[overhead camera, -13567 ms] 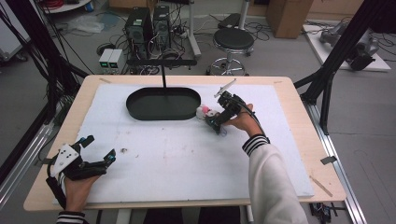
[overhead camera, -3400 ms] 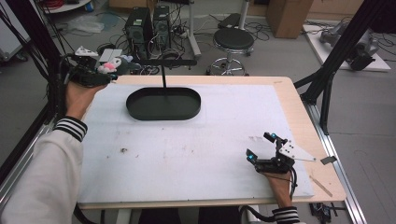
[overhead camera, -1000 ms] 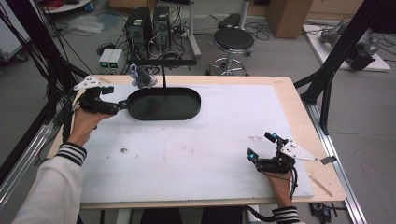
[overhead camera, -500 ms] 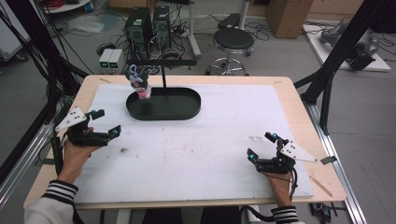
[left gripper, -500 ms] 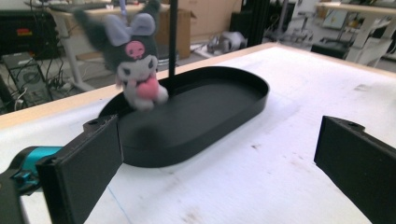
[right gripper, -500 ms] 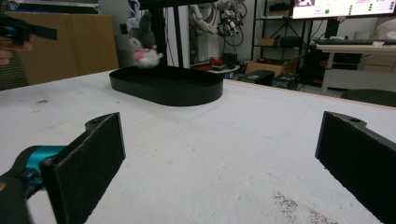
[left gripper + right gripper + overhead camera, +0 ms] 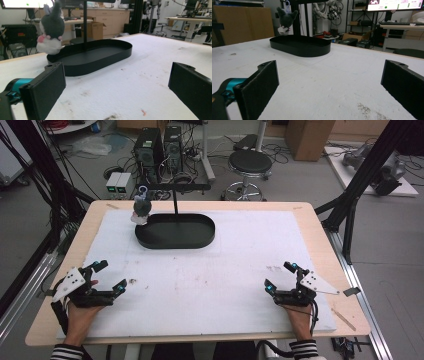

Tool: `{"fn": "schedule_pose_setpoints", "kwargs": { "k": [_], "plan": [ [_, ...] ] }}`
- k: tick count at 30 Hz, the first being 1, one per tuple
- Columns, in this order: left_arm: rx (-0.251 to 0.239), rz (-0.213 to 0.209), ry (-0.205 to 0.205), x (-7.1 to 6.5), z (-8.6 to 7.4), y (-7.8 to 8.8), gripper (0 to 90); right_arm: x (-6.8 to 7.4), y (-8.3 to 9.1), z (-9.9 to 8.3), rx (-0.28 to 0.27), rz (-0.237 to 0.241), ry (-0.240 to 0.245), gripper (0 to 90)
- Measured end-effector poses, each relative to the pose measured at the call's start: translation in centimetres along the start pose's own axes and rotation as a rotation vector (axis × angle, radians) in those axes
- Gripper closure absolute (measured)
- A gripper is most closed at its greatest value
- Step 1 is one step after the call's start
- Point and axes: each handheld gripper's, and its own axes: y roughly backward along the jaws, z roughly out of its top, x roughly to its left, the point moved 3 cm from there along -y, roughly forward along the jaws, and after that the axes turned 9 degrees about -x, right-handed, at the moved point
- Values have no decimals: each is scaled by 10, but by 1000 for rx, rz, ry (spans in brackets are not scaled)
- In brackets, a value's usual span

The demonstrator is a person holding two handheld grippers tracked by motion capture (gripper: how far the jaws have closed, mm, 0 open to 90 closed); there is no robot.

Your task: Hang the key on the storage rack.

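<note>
A grey and white plush bunny (image 7: pixel 141 209) hangs by a loop from the left end of the stand's crossbar (image 7: pixel 174 186), above the left end of the black oval tray (image 7: pixel 176 231). The bunny (image 7: pixel 51 30) dangles beside the stand's upright post in the left gripper view, and the bunny (image 7: pixel 285 20) hangs far off in the right gripper view. My left gripper (image 7: pixel 111 277) rests open near the table's front left, nothing between its jaws. My right gripper (image 7: pixel 280 276) rests open at the front right, also empty.
A white mat (image 7: pixel 215 275) covers most of the wooden table (image 7: pixel 320 235), with small stains near its middle. Behind the table stand computer cases, a round stool (image 7: pixel 249 165) and cables. Black frame posts rise at both sides.
My left gripper carried the bunny to the stand's crossbar, let it go there, then drew back to the front left and rests open. The right gripper has stayed still.
</note>
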Motion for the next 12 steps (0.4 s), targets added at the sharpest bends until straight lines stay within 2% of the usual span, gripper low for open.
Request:
{"fn": "schedule_pose_setpoints", "kwargs": {
  "k": [2, 4, 6, 10, 12],
  "plan": [
    [-3, 5, -8, -1, -6, 2, 17, 0, 0, 0, 0, -1, 3, 4],
    [-32, 10, -16, -2, -6, 4, 17, 0, 0, 0, -1, -1, 1, 4],
    [-49, 27, -12, -2, -6, 6, 17, 0, 0, 0, -4, 1, -2, 4],
    [-59, 28, -9, -2, -6, 7, 17, 1, 0, 0, -4, -3, 3, 4],
    [-56, 28, -8, -2, -6, 7, 17, 1, 0, 0, -9, -5, 35, 4]
  ]
}}
